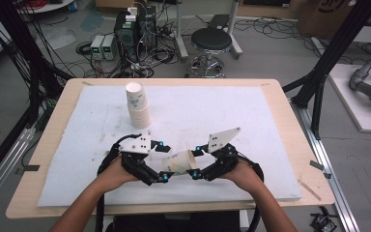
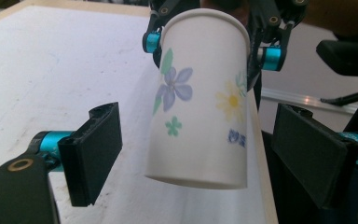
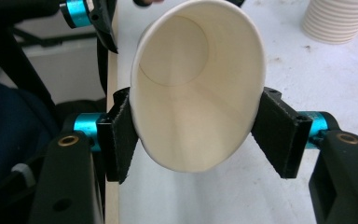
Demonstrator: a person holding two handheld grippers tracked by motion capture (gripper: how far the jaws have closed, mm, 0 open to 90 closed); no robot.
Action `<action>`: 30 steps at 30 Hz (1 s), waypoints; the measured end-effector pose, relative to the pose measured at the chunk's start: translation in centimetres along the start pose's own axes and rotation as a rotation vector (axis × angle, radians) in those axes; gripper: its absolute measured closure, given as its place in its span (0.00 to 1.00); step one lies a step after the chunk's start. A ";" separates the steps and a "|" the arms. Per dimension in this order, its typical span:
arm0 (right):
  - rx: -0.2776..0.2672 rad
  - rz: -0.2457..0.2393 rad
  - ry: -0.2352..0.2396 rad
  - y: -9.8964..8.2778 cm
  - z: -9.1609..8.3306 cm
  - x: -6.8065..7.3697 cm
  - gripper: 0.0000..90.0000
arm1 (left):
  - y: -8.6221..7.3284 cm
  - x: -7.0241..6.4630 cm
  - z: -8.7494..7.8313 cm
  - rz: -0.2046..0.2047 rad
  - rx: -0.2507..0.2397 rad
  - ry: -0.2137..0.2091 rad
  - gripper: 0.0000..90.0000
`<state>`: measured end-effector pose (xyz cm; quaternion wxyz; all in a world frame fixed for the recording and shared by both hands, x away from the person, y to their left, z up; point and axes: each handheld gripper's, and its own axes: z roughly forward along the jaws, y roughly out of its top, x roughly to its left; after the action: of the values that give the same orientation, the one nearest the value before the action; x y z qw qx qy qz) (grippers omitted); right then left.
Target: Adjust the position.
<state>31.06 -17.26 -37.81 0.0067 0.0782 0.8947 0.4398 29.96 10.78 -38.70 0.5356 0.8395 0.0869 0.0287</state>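
High view adds cup stack (image 1: 138,105) beyond held cup (image 1: 179,162).

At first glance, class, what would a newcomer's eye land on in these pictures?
First, the flowered paper cup held on its side above the white mat, squeezed oval at its rim by the right tool. The left tool brackets the cup's base, pads apart from it. Farther back on the mat stands a stack of cups.

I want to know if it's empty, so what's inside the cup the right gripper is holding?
Nothing: the right gripper view looks into the cup and shows bare wall and bottom. The near inner wall is out of sight.
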 end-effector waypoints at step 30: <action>0.395 -0.196 -0.038 6.1 2.2 0.8 0.40 | 0.2 0.4 2.1 0.034 0.220 -0.014 0.25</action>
<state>31.25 -11.78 -34.28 0.0507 -0.0011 0.9665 0.2515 30.67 8.94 -39.43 0.4404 0.8947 0.0717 0.0222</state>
